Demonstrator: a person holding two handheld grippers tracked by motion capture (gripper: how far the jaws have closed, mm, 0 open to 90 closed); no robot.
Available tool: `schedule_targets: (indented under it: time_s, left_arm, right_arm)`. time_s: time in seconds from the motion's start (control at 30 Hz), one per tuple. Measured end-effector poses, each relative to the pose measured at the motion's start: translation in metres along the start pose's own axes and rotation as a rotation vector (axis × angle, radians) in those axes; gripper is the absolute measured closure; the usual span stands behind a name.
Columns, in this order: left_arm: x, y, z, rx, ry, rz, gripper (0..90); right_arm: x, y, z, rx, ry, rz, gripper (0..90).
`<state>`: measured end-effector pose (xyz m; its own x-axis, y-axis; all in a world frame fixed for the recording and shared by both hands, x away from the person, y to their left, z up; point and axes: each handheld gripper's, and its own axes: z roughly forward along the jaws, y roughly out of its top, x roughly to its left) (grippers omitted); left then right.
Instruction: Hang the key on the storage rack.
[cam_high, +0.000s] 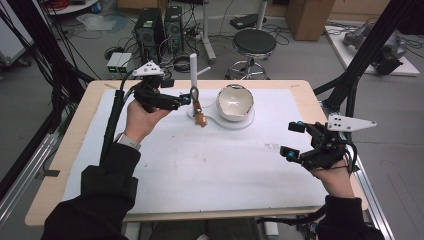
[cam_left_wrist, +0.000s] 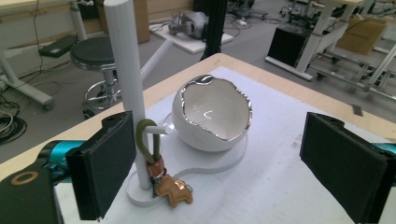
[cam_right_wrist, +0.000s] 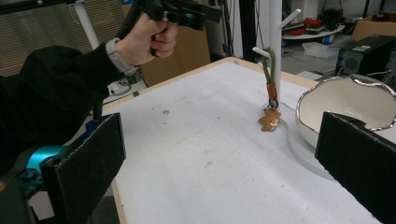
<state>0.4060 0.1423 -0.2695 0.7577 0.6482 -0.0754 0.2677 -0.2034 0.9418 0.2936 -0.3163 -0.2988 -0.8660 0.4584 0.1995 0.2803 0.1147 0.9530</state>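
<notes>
A white post stand (cam_high: 193, 70) (cam_left_wrist: 125, 79) (cam_right_wrist: 275, 42) rises from a flat white base (cam_high: 245, 123) at the back middle of the table. A keychain (cam_high: 198, 113) (cam_left_wrist: 161, 175) (cam_right_wrist: 270, 112) with an olive loop, an orange bead and a brown charm hangs from a low peg on the post, and its charm rests on the base. A white egg-shaped bowl (cam_high: 234, 102) (cam_left_wrist: 212, 116) (cam_right_wrist: 345, 105) with a silver rim sits on the same base, right of the post. My left gripper (cam_high: 183, 101) (cam_left_wrist: 233, 172) is open just left of the post, with nothing between its pads. My right gripper (cam_high: 291, 140) (cam_right_wrist: 219, 172) is open and empty near the table's right edge.
A white mat (cam_high: 200, 160) covers the wooden table (cam_high: 75, 130). Behind the table stand a round stool (cam_high: 254, 44) and two computer towers (cam_high: 157, 27) among floor cables. Black frame struts (cam_high: 372, 45) slant in at the right.
</notes>
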Motion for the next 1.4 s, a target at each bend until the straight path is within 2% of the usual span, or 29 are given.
schedule_targets:
  time_s: [0.2, 0.3, 0.4, 0.57, 0.7, 0.77, 0.9, 0.97, 1.03, 1.07, 1.13, 1.23, 1.4]
  left_arm:
    - [-0.008, -0.007, -0.021, -0.007, -0.02, 0.017, 10.2]
    - [-0.011, -0.014, -0.032, -0.019, -0.062, 0.012, 10.2]
    - [-0.014, -0.023, -0.044, -0.026, -0.073, 0.001, 10.2]
    - [-0.021, -0.037, -0.069, -0.037, -0.065, 0.015, 10.2]
    - [-0.025, -0.051, -0.091, -0.085, -0.053, 0.001, 10.1]
    - [-0.024, -0.059, -0.097, -0.105, -0.06, -0.018, 10.1]
    - [-0.024, -0.072, -0.109, -0.116, -0.049, -0.028, 10.1]
    - [-0.024, -0.074, -0.113, -0.105, -0.028, -0.021, 9.3]
    - [-0.025, -0.078, -0.116, -0.13, -0.015, -0.03, 5.4]
    - [-0.026, -0.079, -0.117, -0.131, -0.008, -0.025, 5.3]
    - [-0.028, -0.082, -0.118, -0.111, 0.001, -0.029, 5.4]
    - [-0.032, -0.084, -0.119, -0.095, 0.013, -0.013, 5.3]
    - [-0.038, -0.084, -0.125, -0.067, 0.027, 0.02, 5.3]
  right_arm:
    - [-0.003, -0.001, 0.002, 0.015, -0.016, -0.004, 0.8]
    - [-0.003, -0.001, 0.002, 0.016, -0.019, -0.009, 0.8]
    - [-0.002, 0.0, 0.0, 0.011, -0.024, -0.013, 0.8]
    - [-0.002, 0.002, -0.002, 0.006, -0.029, -0.01, 0.8]
    - [-0.005, 0.002, 0.0, 0.001, -0.032, -0.008, 0.8]
    - [-0.006, 0.003, 0.002, 0.002, -0.032, -0.008, 0.8]
    - [-0.007, 0.003, 0.008, 0.014, -0.03, -0.012, 0.8]
    - [-0.008, 0.004, 0.01, 0.018, -0.036, -0.014, 0.8]
    - [-0.01, 0.004, 0.011, 0.02, -0.052, -0.014, 0.8]
    - [-0.011, 0.004, 0.011, 0.023, -0.075, -0.014, 0.8]
    - [-0.011, 0.004, 0.012, 0.025, -0.083, -0.013, 0.8]
    - [-0.012, 0.004, 0.012, 0.021, -0.08, -0.023, 0.8]
    - [-0.014, 0.005, 0.01, 0.006, -0.077, -0.013, 0.8]
